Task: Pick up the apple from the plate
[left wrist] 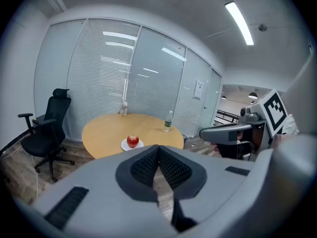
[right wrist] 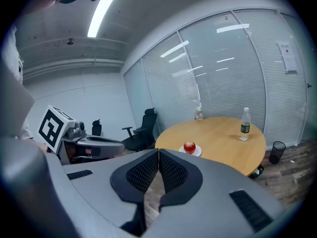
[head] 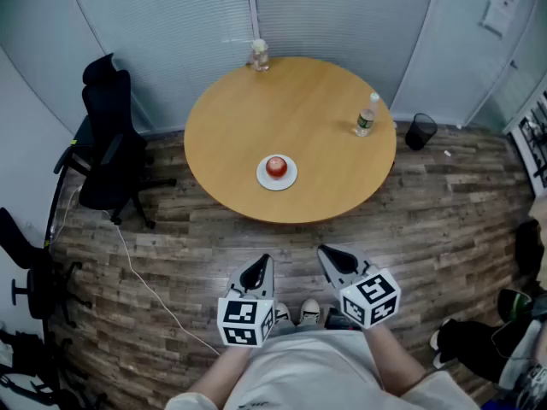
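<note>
A red apple (head: 276,166) sits on a small white plate (head: 288,180) near the front edge of a round wooden table (head: 316,118). It also shows in the left gripper view as the apple (left wrist: 132,141) on its plate (left wrist: 124,145), and in the right gripper view as the apple (right wrist: 189,147) on the plate (right wrist: 197,152). My left gripper (head: 264,260) and right gripper (head: 322,251) hang low over the floor, well short of the table. Both are shut with nothing between their jaws.
A clear bottle with a green label (head: 367,116) stands at the table's right, a glass jar (head: 259,55) at its far edge. A black office chair (head: 111,148) stands left of the table, a black bin (head: 420,131) to the right. A white cable (head: 145,284) runs across the wooden floor.
</note>
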The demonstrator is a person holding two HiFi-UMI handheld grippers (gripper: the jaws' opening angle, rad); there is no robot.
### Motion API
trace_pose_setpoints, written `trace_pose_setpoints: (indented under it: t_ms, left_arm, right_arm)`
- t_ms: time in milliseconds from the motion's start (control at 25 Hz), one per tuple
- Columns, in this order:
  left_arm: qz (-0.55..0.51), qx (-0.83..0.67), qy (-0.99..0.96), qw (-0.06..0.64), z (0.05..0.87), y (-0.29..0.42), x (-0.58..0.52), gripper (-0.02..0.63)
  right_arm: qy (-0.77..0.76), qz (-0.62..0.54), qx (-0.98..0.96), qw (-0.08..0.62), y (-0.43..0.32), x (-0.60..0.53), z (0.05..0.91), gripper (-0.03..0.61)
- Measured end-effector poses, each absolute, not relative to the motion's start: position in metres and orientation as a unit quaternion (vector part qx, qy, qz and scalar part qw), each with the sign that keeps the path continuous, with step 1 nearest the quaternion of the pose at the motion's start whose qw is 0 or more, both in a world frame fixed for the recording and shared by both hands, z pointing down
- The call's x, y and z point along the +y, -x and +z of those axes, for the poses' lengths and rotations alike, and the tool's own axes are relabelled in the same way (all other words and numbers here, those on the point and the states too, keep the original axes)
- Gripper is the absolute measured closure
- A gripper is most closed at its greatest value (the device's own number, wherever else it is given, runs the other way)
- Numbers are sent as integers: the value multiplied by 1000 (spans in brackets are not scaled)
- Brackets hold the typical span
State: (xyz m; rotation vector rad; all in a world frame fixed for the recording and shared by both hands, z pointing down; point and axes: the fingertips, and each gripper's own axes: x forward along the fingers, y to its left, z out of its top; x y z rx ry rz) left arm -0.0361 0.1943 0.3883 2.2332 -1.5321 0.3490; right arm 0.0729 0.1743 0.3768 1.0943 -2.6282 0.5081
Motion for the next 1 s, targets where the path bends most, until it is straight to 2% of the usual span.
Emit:
trace_pose_setpoints:
  t_ms: [720, 1000]
  left_arm:
    - [118, -540, -809, 199, 388, 44, 199, 611]
    - [118, -528, -818, 194, 386, 58, 203, 611]
  right_arm:
    - [-368, 176, -902, 143, -60, 184, 386, 548]
    - [-384, 190, -894, 127, -49, 186, 383, 547]
